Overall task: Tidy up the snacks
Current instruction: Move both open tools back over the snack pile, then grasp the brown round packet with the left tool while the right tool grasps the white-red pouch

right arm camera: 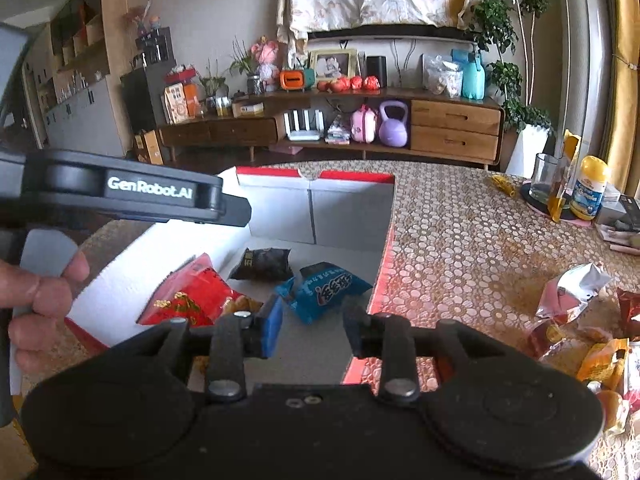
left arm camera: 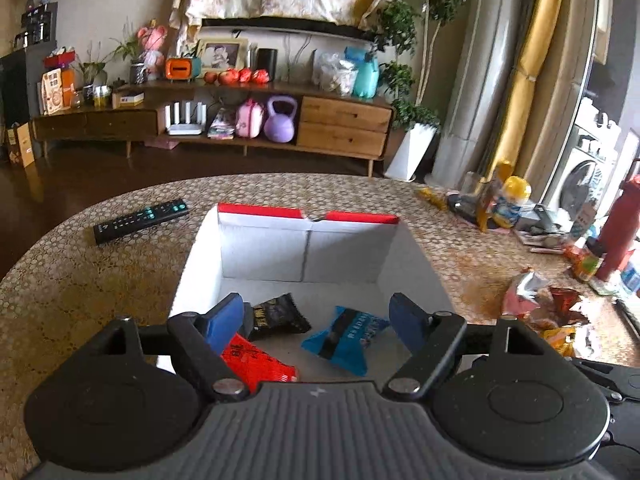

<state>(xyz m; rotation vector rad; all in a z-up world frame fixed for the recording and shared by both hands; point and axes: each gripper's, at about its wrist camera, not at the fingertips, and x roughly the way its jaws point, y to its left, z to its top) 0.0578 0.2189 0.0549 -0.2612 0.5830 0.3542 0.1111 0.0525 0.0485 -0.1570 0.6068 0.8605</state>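
Both grippers, left wide apart and right narrowly parted, hang empty above the box, where three packets are collected.

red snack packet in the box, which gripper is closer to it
Left. The left gripper hangs open right over the red snack packet, one finger overlapping it in its own view. The right gripper, empty, sits further toward the box's right side, beside the packet.
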